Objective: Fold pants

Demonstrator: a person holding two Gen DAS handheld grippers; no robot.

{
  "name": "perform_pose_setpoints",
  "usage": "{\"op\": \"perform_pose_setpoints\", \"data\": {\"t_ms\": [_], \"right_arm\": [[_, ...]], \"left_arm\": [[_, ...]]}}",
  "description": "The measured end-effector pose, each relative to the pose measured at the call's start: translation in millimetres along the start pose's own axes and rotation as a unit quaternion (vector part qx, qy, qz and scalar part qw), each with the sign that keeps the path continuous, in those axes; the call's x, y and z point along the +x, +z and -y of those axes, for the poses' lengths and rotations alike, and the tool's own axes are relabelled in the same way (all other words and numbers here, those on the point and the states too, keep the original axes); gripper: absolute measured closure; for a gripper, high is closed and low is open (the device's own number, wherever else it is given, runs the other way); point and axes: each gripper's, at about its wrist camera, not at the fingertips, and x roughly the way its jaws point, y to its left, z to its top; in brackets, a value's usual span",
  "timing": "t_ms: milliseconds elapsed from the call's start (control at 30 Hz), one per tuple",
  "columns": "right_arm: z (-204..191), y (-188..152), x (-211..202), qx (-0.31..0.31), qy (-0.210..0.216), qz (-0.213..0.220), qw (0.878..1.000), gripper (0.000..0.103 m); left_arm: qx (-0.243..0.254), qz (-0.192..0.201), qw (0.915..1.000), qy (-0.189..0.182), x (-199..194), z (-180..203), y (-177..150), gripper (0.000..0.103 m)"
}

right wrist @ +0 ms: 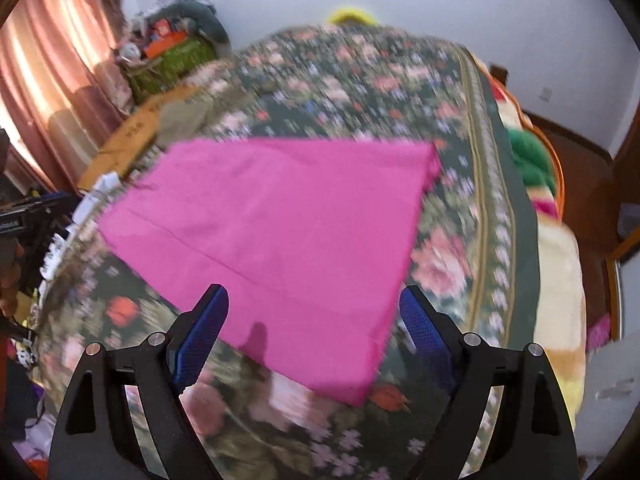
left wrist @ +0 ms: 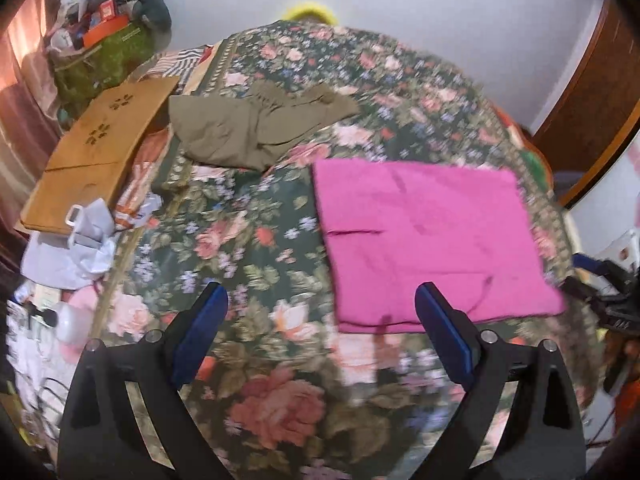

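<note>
The pink pants (left wrist: 432,240) lie folded into a flat rectangle on the floral bedspread (left wrist: 248,248). They also show in the right wrist view (right wrist: 280,232), filling the middle. My left gripper (left wrist: 322,300) is open and empty, held above the bedspread just left of the pants' near edge. My right gripper (right wrist: 314,300) is open and empty, held above the pants' near corner. A crumpled olive garment (left wrist: 248,132) lies farther back on the bed.
A brown cardboard sheet (left wrist: 96,148) and white paper clutter (left wrist: 76,240) lie at the bed's left side. A green bag with boxes (left wrist: 104,52) stands at the back left. A cream blanket (right wrist: 556,272) hangs along the bed's right edge.
</note>
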Motion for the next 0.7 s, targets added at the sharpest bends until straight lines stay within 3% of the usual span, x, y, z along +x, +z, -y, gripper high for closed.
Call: {"op": "perform_pose_setpoints", "data": {"t_ms": [167,233,333,433,633,700], "right_arm": [[-23.5,7.3,-0.2,-0.009,0.021,0.041,0.999,0.021],[-27.5,8.8,5.4,-0.009,0.030,0.041,0.999,0.031],[-31.3,8.5,19.8,-0.005,0.048,0.024,0.999,0.055],[-32.6,7.1,31.7,0.001,0.059,0.008,0.998,0.064],[-38.9,-4.3,49.8,-0.022,0.058,-0.027,0.998,0.066],[-39.3,-7.6,50.2,-0.025,0.058,-0.023,0.998,0.066]], "left_arm": [[0.004,0.007,0.9995,-0.031,-1.4,21.5,-1.5,0.009],[0.009,-0.004,0.9992,-0.040,4.3,29.5,-5.3,0.019],[0.015,-0.020,0.9986,-0.047,11.9,37.4,-12.2,0.027],[0.022,-0.031,0.9979,-0.052,17.2,42.3,-21.0,0.033],[-0.007,-0.073,0.9930,-0.093,30.1,41.3,-38.0,0.033],[-0.010,-0.069,0.9928,-0.098,29.1,40.9,-41.0,0.033]]}}
